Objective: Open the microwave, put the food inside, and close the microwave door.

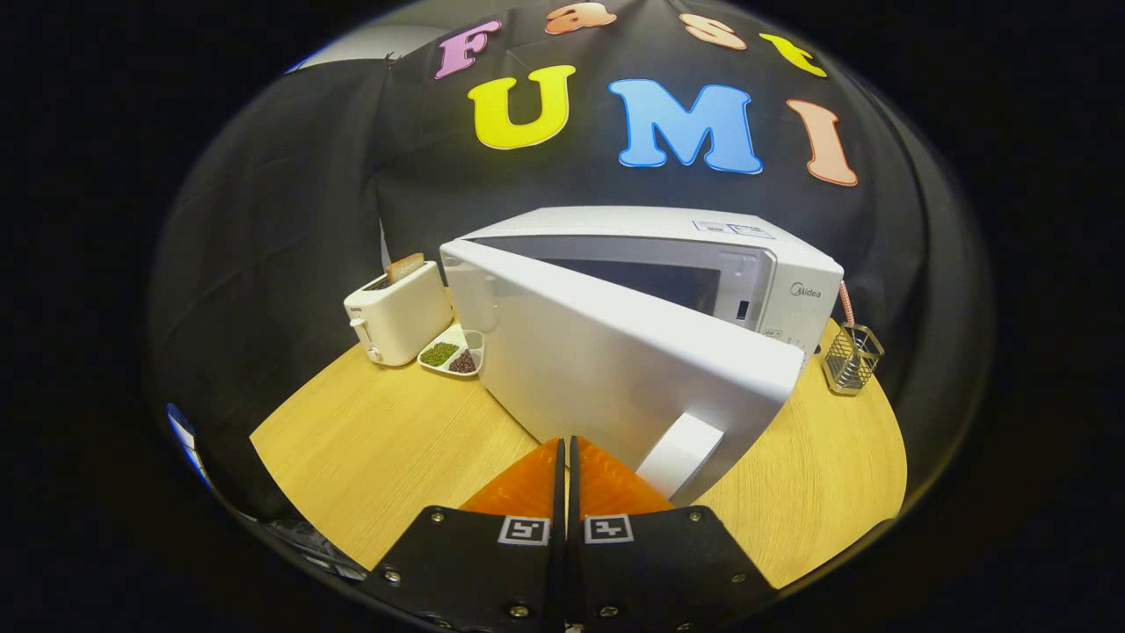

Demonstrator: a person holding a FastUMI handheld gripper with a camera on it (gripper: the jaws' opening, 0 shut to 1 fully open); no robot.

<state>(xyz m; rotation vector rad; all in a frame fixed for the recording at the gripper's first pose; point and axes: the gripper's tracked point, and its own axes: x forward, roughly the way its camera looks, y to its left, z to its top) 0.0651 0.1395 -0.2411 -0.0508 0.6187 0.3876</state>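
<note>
A white microwave stands at the back of the wooden table. Its door is swung partly open toward me, hinged on the left, with a white handle near its free lower edge. My gripper is shut, its orange fingers pressed together with nothing between them. The fingertips sit right at the door's outer face, just left of the handle. A divided white dish of food, holding green and dark grains, lies on the table left of the door.
A white toaster with a slice of bread in it stands at the back left, beside the dish. A small wire holder with a striped straw sits right of the microwave. Bare tabletop lies to the left and right of my fingers.
</note>
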